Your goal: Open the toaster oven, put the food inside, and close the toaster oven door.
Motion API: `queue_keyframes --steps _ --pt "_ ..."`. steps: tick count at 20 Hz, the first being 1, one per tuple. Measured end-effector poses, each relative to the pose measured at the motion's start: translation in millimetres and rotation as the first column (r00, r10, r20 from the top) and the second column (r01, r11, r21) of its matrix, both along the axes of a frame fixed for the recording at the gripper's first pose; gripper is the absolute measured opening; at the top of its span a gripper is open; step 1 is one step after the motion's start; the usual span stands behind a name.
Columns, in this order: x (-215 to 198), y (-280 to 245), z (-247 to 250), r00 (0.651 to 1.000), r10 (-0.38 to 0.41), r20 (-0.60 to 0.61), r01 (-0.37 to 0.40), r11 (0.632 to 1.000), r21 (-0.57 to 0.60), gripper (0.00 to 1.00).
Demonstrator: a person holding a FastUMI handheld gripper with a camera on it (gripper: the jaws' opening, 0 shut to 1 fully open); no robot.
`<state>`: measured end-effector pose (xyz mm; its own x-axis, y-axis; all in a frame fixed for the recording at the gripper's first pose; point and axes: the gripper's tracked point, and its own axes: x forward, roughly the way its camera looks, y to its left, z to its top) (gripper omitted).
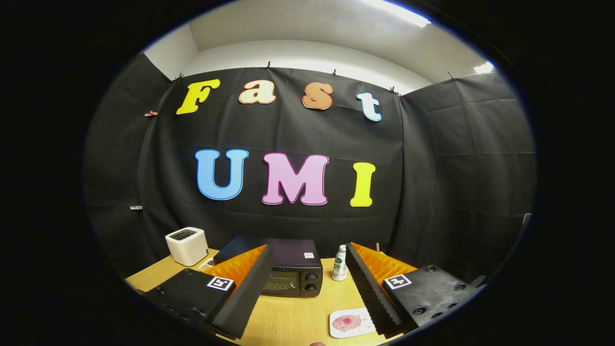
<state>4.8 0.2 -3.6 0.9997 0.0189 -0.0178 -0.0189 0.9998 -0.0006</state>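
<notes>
A black toaster oven (288,271) stands on the wooden table (288,317), its glass door shut and two knobs on its right side. It lies just beyond my fingers, partly hidden by the left finger (245,288). A white plate (350,323) holding a pink piece of food (347,322) rests on the table beside the inner edge of the right finger (370,288). My gripper (307,254) is open, held above the table, with nothing between its fingers.
A white slot toaster (187,246) stands at the table's back left, with a small patterned dish (207,264) beside it. A small white bottle (339,263) with a green label stands right of the oven. Black cloth walls close in the table.
</notes>
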Motion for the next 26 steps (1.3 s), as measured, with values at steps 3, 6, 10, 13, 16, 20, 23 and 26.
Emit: queue_keyframes --steps 3,6,10,13,16,20,23,26 --pt "6.3 0.5 -4.4 1.0 0.006 -0.013 -0.006 1.0 -0.001 0.98" --pt "15.6 5.4 -11.5 0.999 0.021 -0.036 -0.02 1.0 0.005 0.98" --pt "32.7 15.6 -19.5 0.997 0.049 -0.056 -0.049 0.999 0.007 0.98" --pt "44.3 25.4 -26.4 0.995 0.073 -0.074 -0.071 0.997 0.03 0.98" --pt "60.7 37.6 -37.5 0.991 0.094 -0.092 -0.092 0.996 0.023 0.98" --pt "87.2 57.8 -59.7 0.987 0.105 -0.125 -0.102 0.994 0.03 0.98" --pt "111.2 77.4 -82.8 0.98 0.106 -0.166 -0.099 0.994 0.051 0.98" --pt "138.1 96.8 -108.8 0.972 0.106 -0.208 -0.095 0.994 0.061 0.98"
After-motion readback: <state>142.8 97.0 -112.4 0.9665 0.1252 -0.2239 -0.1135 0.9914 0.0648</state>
